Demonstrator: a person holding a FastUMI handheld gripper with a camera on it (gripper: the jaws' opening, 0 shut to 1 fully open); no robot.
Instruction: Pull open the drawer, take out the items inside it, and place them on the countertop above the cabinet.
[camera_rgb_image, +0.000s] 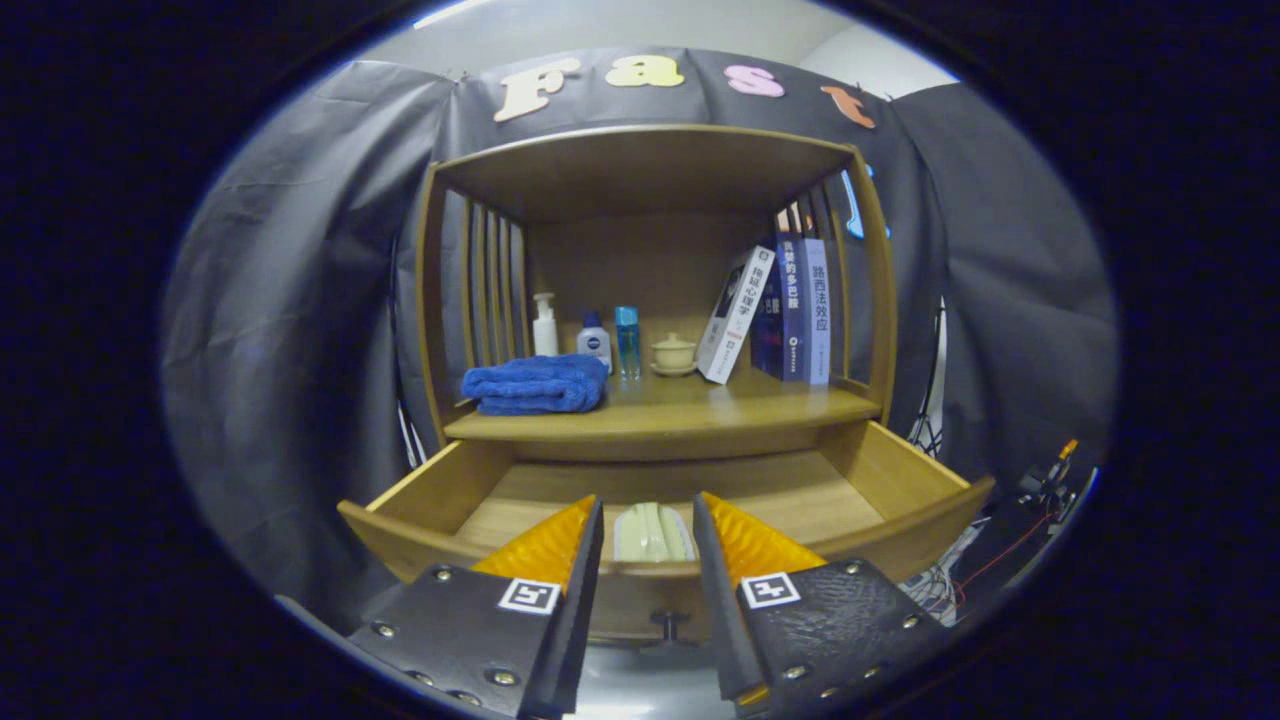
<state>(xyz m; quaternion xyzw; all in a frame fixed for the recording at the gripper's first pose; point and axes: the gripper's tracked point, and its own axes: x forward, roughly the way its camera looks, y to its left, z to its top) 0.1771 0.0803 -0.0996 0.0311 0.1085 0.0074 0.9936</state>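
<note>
Cabinet (650, 300), counter (690, 405) above: crowded already. Drawer (890, 480) pulled fully open; that step judged done. Pale packet (652, 532) lies inside, not yet taken out. Tongs (648, 515) spread, released, poised above packet.

The gripper (648, 520) at the bottom of the frame has two wedge-shaped fingers with ridged inner pads. Each sits on a dark textured plate with silver screws and a small square black-and-white marker.
</note>
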